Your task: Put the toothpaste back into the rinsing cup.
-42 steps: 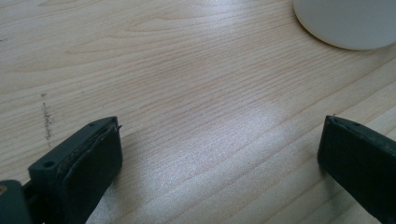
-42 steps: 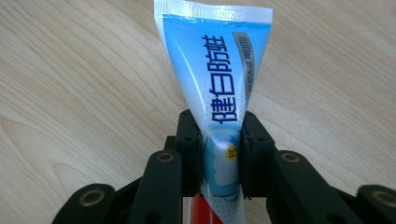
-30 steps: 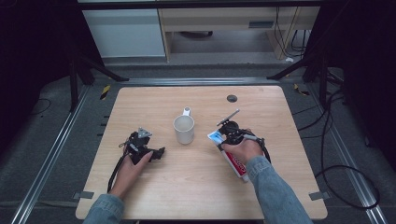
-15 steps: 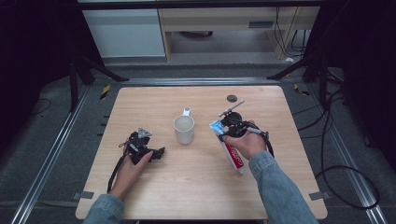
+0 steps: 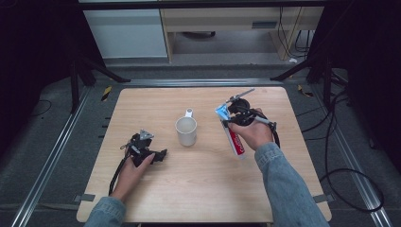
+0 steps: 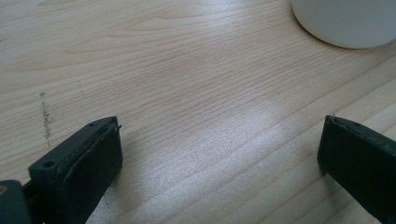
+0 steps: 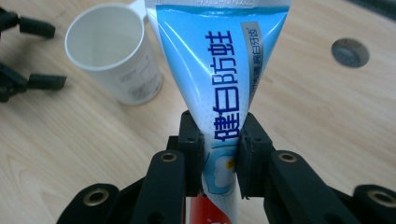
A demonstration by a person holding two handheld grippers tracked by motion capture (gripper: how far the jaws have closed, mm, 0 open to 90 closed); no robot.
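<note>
The right gripper [image 7: 219, 154] is clamping a light, soft, probably slippery tube [image 7: 219, 79] mid-body above the table [image 5: 198, 189], right of the cup [image 5: 186, 131], where a firmer capped-end hold is looking safer, while the left gripper [image 6: 219, 158] is resting wide open and empty.

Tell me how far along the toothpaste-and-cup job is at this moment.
Done: the right gripper is shut on the toothpaste tube, which is clear of the table. In hand: the tube hangs beside the white cup, not yet in it. Left: probably placing it in the cup. The left gripper rests open on the table.
</note>
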